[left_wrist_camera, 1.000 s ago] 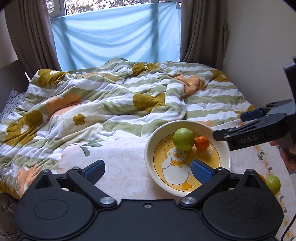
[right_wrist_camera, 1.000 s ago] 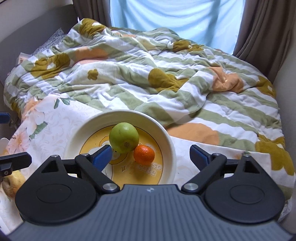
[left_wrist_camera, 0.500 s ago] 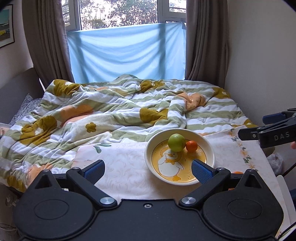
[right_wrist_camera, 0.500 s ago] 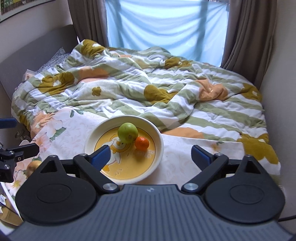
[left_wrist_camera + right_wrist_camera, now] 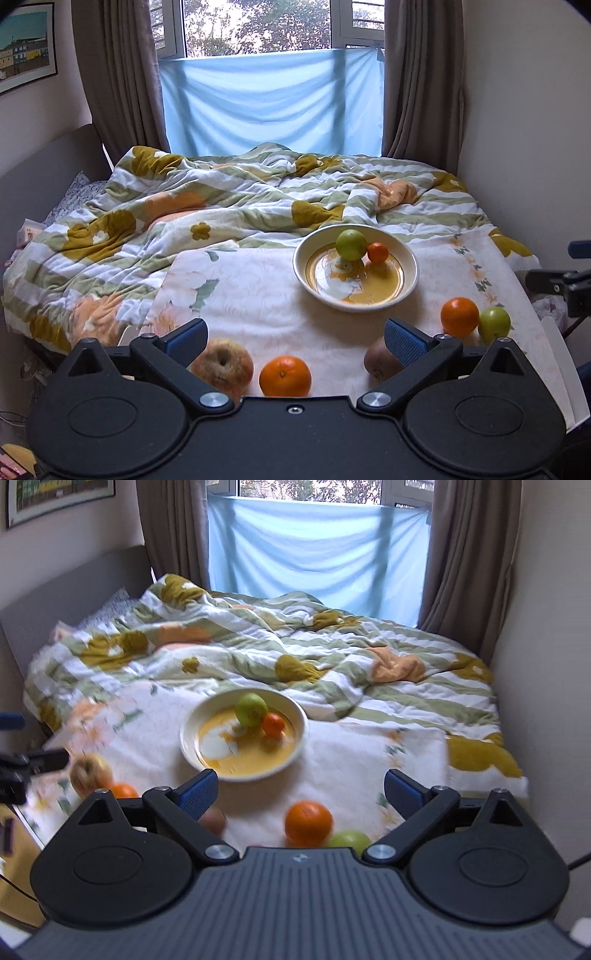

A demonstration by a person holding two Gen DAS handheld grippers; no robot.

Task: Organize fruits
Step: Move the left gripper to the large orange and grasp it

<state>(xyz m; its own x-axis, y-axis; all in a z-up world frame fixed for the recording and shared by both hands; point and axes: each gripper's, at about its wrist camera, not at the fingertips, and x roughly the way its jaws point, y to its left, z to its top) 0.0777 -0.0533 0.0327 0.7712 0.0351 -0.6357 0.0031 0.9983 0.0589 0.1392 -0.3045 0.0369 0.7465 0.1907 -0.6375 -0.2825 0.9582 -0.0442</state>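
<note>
I'm holding both grippers above the near edge of the bench, and both are sitting with fingers spread wide, gripping nothing. Left gripper [image 5: 293,338] first: the duck-print bowl [image 5: 408,275] is lying ahead of the fingers, closer to the right one, with a green apple [image 5: 351,244] and a small tangerine [image 5: 378,253] touching each other inside it. Between the fingers, close in, an orange [image 5: 284,375] is resting on the floral cloth [image 5: 258,288]; a yellowish apple [image 5: 222,367] is sitting against the left finger and a brown fruit [image 5: 380,363] is partly tucked behind the right finger. Outside the right finger, another orange [image 5: 459,316] and a second green apple [image 5: 494,323] are touching. Over on the right gripper [image 5: 301,790], the view is blurring; the bowl is lying ahead, nearer its left finger.
</note>
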